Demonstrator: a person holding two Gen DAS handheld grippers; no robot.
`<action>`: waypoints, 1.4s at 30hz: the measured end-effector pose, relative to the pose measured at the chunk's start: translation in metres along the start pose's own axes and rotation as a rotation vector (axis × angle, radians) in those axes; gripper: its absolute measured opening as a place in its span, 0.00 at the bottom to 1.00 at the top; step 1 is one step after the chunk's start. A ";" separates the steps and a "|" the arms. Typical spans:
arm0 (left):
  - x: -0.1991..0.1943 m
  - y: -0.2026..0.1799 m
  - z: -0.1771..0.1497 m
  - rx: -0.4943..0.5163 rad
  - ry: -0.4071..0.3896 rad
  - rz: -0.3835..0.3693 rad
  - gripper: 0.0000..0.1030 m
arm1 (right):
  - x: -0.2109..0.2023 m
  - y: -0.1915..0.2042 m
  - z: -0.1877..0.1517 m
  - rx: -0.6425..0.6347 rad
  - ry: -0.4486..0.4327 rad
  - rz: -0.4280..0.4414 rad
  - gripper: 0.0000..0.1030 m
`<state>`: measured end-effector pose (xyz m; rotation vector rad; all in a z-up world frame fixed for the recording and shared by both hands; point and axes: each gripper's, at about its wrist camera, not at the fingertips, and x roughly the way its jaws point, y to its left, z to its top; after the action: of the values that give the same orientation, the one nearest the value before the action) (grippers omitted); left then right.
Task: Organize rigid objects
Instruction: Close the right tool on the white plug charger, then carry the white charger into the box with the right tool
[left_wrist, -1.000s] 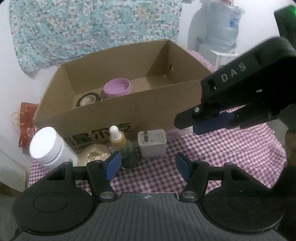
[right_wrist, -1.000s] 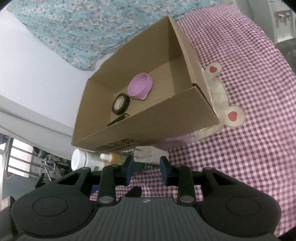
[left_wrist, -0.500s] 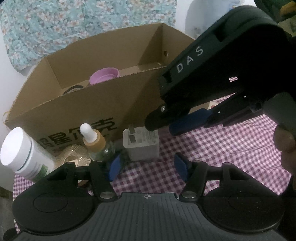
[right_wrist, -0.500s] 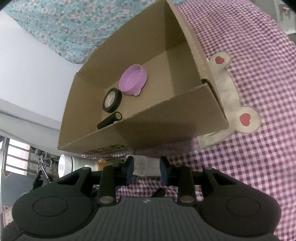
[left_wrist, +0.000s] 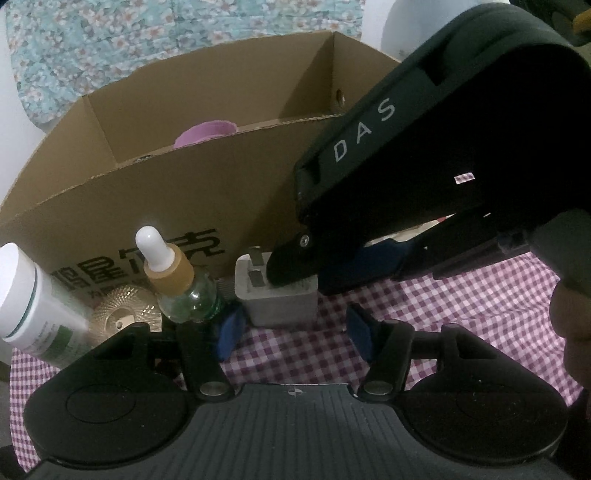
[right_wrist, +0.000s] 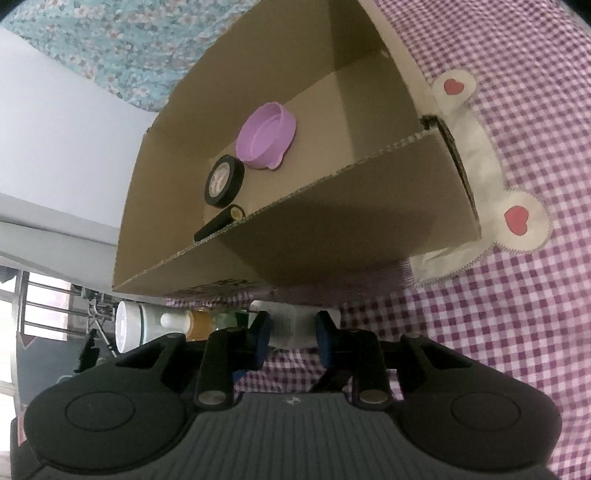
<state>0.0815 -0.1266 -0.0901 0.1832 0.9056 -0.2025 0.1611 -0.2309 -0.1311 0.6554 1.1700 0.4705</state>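
Observation:
A white plug adapter (left_wrist: 277, 299) stands on the checked cloth in front of the cardboard box (left_wrist: 184, 206). My right gripper (right_wrist: 291, 332) has come down over it, one pad on each side; I cannot tell if the pads press it. It also shows in the left wrist view (left_wrist: 295, 266). The adapter shows between the pads in the right wrist view (right_wrist: 291, 325). My left gripper (left_wrist: 293, 328) is open and empty just in front of the adapter. A dropper bottle (left_wrist: 177, 284), a white jar (left_wrist: 29, 302) and a gold disc (left_wrist: 122, 310) stand to the left.
Inside the box (right_wrist: 332, 229) lie a purple lid (right_wrist: 266, 136), a black tape roll (right_wrist: 223, 181) and a black tube (right_wrist: 218, 223). A cream mat with red hearts (right_wrist: 517, 221) lies under the box's right end. The purple checked cloth (right_wrist: 517, 332) covers the table.
My right gripper has come down and forward until its pads straddle the white adapter. My left gripper has moved lower and closer to the objects.

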 end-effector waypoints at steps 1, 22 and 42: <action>0.000 -0.001 -0.001 0.000 0.000 -0.005 0.57 | -0.001 0.000 0.000 -0.002 -0.001 -0.001 0.28; -0.001 0.000 0.003 0.028 0.023 -0.092 0.56 | -0.031 -0.034 -0.010 0.055 -0.016 -0.008 0.28; -0.040 -0.007 0.006 0.017 -0.032 -0.092 0.42 | -0.067 -0.011 -0.036 0.025 -0.091 -0.010 0.28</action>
<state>0.0604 -0.1306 -0.0553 0.1535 0.8811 -0.2976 0.1047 -0.2742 -0.1017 0.6859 1.0942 0.4138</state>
